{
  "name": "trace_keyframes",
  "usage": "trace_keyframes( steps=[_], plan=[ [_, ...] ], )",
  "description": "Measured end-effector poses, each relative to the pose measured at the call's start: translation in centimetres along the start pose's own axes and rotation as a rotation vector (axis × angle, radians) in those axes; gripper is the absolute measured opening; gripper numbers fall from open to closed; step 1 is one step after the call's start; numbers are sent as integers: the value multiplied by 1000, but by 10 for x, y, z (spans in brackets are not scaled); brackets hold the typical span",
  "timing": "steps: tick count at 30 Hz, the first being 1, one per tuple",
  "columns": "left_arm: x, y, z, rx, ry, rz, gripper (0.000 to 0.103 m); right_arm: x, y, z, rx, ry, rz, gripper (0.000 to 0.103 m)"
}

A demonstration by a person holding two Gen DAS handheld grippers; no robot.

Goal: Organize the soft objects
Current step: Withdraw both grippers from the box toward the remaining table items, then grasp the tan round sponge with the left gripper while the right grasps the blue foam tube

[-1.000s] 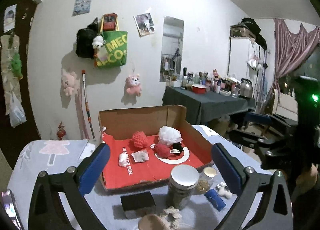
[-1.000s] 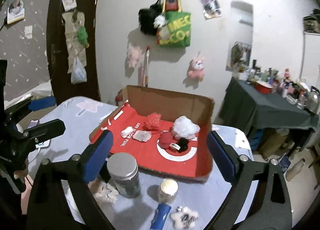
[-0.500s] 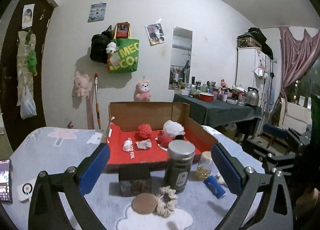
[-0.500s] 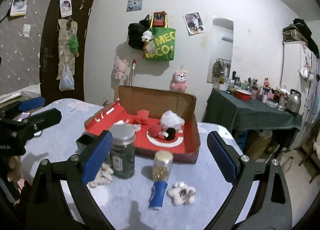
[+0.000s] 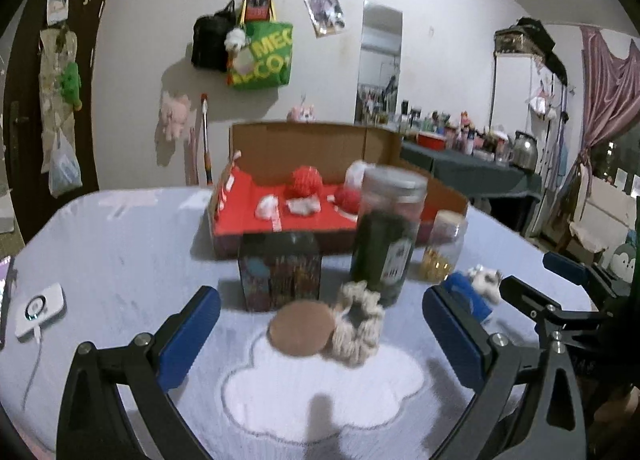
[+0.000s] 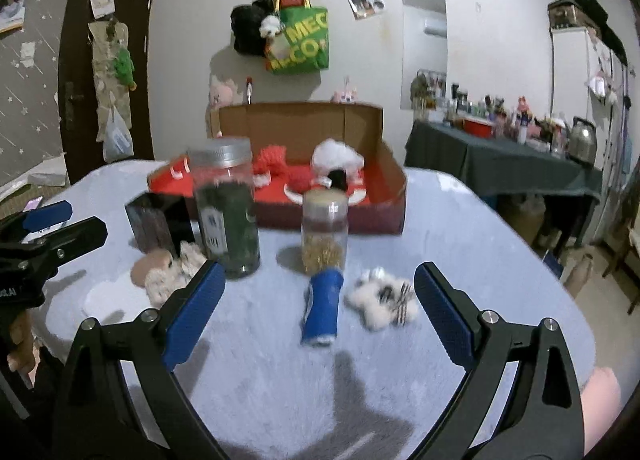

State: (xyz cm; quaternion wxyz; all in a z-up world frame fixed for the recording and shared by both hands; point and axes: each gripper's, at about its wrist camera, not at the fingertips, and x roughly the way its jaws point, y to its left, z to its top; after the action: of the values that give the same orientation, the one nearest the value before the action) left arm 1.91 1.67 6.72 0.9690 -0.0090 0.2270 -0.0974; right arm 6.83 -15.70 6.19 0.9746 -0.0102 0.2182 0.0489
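Observation:
A beige scrunchie (image 5: pixel 357 326) lies beside a round tan puff (image 5: pixel 301 329), just ahead of my open, empty left gripper (image 5: pixel 320 332). In the right wrist view a fluffy white striped toy (image 6: pixel 382 298) and a blue roll (image 6: pixel 323 307) lie between the tips of my open, empty right gripper (image 6: pixel 318 296). Behind them an open cardboard box (image 5: pixel 316 216) with a red floor holds a red ball (image 5: pixel 306 179), a white pompom (image 6: pixel 336 156) and small white pieces. The scrunchie (image 6: pixel 168 274) and puff (image 6: pixel 150 266) also show at the left of the right wrist view.
A tall dark jar (image 5: pixel 386 232) with a metal lid, a small jar of gold bits (image 6: pixel 324 234) and a dark patterned box (image 5: pixel 280 270) stand between the grippers and the cardboard box. A white charger (image 5: pixel 40 306) lies at the table's left edge. A cluttered green-covered table (image 6: pixel 504 158) stands at the right.
Both grippers have dropped lower and come nearer the table, so the jars and soft items look larger and closer. Both stay open and empty.

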Motion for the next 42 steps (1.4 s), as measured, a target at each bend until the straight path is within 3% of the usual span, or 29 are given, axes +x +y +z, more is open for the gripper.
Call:
trace_keyframes(
  steps=[14, 22, 24, 27, 35, 42],
  plan=[
    [39, 25, -11, -41, 184, 28, 103, 38, -3, -11, 14, 119, 19, 97],
    [65, 39, -7, -13, 332, -43, 98, 62, -8, -4, 31, 217, 90, 96],
    [70, 41, -5, -3, 359, -61, 98, 66, -8, -4, 34, 231, 95, 92],
    [75, 44, -2, 6, 382, -90, 97, 70, -9, -3, 37, 254, 98, 83],
    [71, 48, -2, 98, 415, -88, 92, 72, -13, 0, 44, 274, 111, 82],
    [82, 46, -7, 91, 442, -117, 91, 75, -9, -2, 12, 280, 104, 82]
  ],
)
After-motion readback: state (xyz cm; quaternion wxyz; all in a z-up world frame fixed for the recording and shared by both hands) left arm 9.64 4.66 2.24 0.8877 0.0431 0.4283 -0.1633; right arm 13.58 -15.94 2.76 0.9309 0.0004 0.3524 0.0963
